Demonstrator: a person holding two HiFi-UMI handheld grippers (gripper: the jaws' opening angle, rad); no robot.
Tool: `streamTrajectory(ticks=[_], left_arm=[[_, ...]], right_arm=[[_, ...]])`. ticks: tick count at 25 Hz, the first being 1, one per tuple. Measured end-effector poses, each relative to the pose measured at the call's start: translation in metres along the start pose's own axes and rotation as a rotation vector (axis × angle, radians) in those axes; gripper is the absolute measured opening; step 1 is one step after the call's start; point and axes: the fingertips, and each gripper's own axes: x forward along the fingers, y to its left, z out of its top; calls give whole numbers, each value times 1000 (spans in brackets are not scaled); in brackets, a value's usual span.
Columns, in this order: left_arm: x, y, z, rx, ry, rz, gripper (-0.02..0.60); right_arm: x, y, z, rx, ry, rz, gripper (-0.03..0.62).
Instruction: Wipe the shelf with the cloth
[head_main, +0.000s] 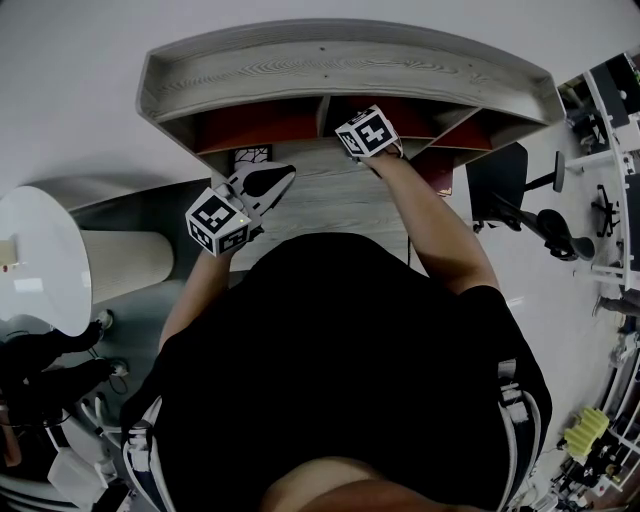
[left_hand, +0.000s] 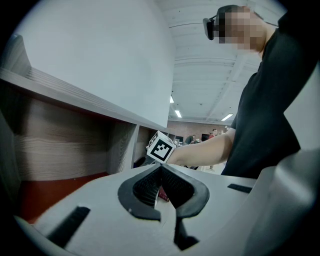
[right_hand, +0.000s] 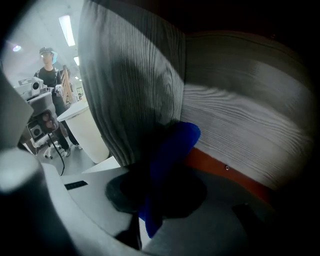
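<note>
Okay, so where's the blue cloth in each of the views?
Head view: not visible; the right gripper's marker cube sits at the shelf opening, top centre.
Left gripper view: not visible; only that cube shows, centre.
Right gripper view: blue cloth at centre, clamped in the jaws beside a shelf divider.
Shared landmark: the wood-grain shelf.
</note>
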Motion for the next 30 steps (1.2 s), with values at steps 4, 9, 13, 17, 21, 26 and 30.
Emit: streamTrajectory(ticks=[4, 9, 13, 17, 21, 26, 30], left_arm=[[1, -1, 1, -13, 3, 1, 17], [4, -2, 0, -3, 9, -8, 17], [4, -1, -1, -4, 10, -10, 17], [4, -2, 0, 4, 9, -14, 17], [2, -2, 0, -4, 12, -10, 17], [7, -5, -3, -6, 15, -24, 17], [16, -13, -2, -5, 21, -54, 17]], right_arm=[[0, -1, -1, 9, -1, 1, 55], [0, 0, -1, 1, -2, -2, 56], [-1, 0, -1, -2, -6, -7, 55], [-4, 0, -2, 6, -22, -2, 55], [-15, -6, 1, 55, -82, -27, 55], [-34, -6, 2, 96, -165, -44, 55], [-50, -5, 3, 143, -198, -47, 55]])
